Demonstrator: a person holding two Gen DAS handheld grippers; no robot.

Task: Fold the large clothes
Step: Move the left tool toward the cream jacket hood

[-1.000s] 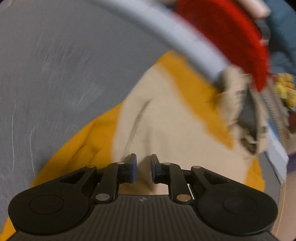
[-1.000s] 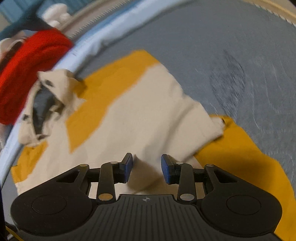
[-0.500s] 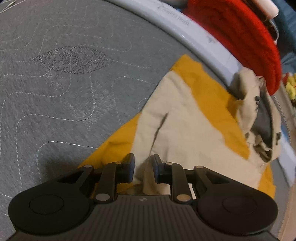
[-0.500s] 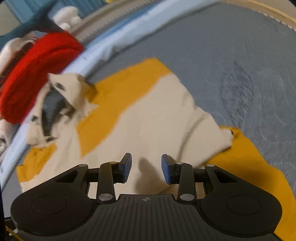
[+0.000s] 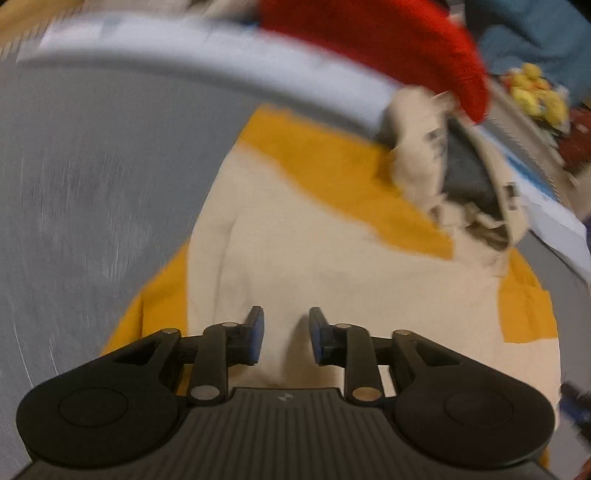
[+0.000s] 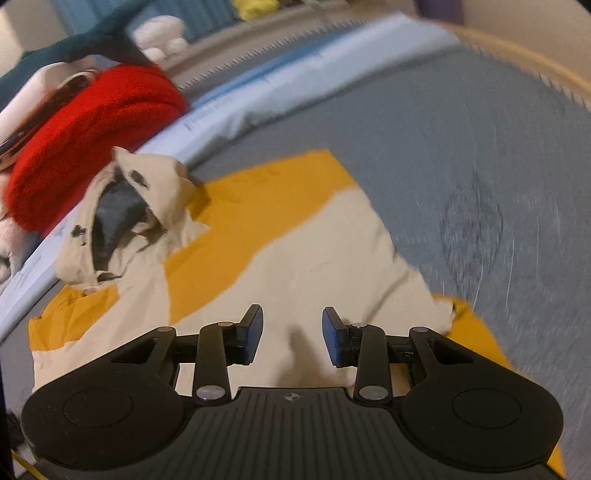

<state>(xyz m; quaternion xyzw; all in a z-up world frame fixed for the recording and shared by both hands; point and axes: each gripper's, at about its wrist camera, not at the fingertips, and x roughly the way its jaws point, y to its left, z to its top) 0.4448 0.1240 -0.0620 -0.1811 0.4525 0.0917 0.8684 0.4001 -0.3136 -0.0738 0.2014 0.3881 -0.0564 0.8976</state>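
Note:
A beige and mustard-yellow hooded jacket (image 5: 332,258) lies partly folded on a grey quilted bed cover (image 5: 92,184). Its hood (image 5: 450,166) with a dark lining lies crumpled at the far end. My left gripper (image 5: 284,334) is open and empty just above the beige cloth at the near end. In the right wrist view the same jacket (image 6: 303,266) shows with its hood (image 6: 122,214) at the left. My right gripper (image 6: 291,338) is open and empty over the beige panel. A folded sleeve end (image 6: 443,310) lies to its right.
A red knitted garment (image 5: 388,40) lies beyond the hood on a pale blue sheet edge (image 5: 221,55); it also shows in the right wrist view (image 6: 88,125). Teal cloth (image 5: 535,29), yellow soft toys (image 5: 535,92) and a white plush toy (image 6: 162,37) lie further back.
My left gripper has opened wider, let go of the cloth fold between its fingers, and swung to the right over the beige panel. My right gripper stays open, shifted slightly.

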